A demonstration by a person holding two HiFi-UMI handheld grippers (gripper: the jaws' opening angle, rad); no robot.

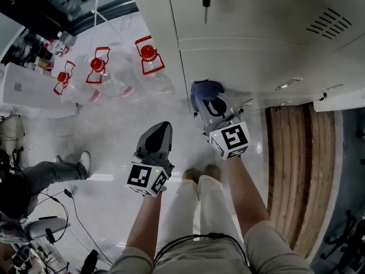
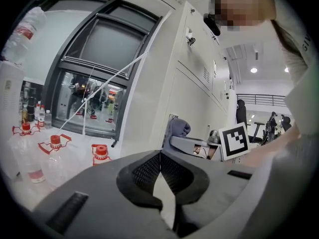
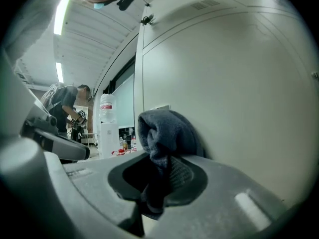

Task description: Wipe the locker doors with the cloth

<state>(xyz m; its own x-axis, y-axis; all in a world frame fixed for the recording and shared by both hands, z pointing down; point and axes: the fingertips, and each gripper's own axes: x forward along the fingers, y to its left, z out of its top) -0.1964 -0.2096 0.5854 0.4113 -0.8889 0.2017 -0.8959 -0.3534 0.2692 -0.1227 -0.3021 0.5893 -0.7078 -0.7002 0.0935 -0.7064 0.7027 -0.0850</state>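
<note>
A bluish-grey cloth [image 1: 205, 89] [image 3: 167, 131] [image 2: 178, 129] is bunched between the jaws of my right gripper [image 1: 210, 99] [image 3: 162, 171], which is shut on it. The cloth presses against the lower part of a pale grey locker door [image 1: 251, 67] [image 3: 234, 98], near the door's left edge. My left gripper [image 1: 158, 136] [image 2: 160, 171] hangs lower and to the left, away from the lockers, its jaws shut with nothing between them. From the left gripper view, the right gripper [image 2: 199, 146] and its marker cube show beside the locker bank [image 2: 192, 93].
Several clear water jugs with red caps [image 1: 100, 67] [image 2: 55, 148] lie on the pale floor left of the lockers. A white water dispenser [image 1: 28, 87] stands at far left. A person [image 1: 40, 176] crouches at left among cables. Wooden slats [image 1: 296, 164] lie at right.
</note>
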